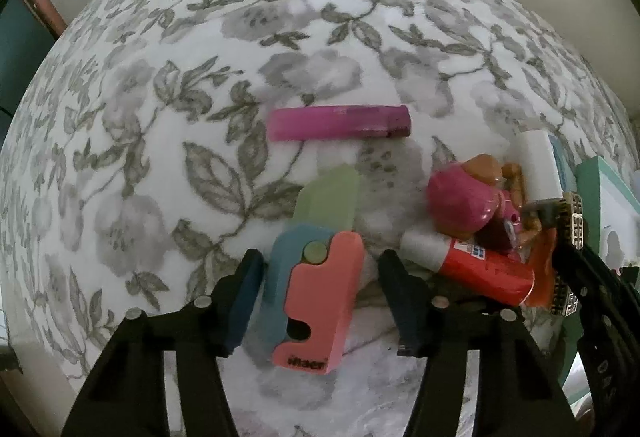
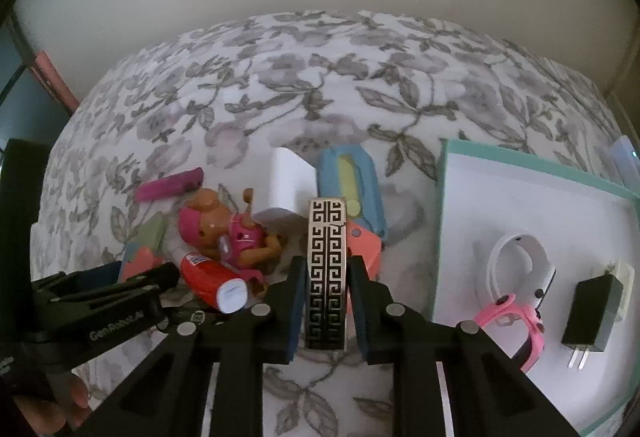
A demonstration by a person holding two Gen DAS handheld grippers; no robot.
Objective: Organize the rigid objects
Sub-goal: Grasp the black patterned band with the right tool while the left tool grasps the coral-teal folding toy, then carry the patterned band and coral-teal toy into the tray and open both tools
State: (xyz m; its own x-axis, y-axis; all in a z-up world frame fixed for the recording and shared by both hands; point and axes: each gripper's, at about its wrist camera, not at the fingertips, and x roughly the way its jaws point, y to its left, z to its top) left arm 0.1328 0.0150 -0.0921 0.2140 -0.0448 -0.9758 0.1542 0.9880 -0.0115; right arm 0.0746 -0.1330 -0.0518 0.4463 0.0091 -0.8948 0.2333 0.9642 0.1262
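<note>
**Metal bangle pinched, folding knife only straddled**

Metal is what the right gripper (image 2: 326,293) is clamped on: a black-and-silver patterned bangle (image 2: 326,273), held on edge above the floral cloth (image 2: 320,85), left of the tray (image 2: 520,205). Gripped across its thin rim, it may twist or slip out on the way there. The left gripper (image 1: 320,301) stands open around the pink-and-blue folding knife (image 1: 316,297); its pads (image 1: 244,297) look clear, and closing off-centre could push it into the red tube (image 1: 480,269) on its right.

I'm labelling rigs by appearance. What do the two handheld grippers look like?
Both grippers, left gripper and right gripper, are matte black plastic with angular two-finger frames, dark blue pads inside the fingers and round silver bolts on the knuckles. The left one's body shows white lettering in the right wrist view.
</note>
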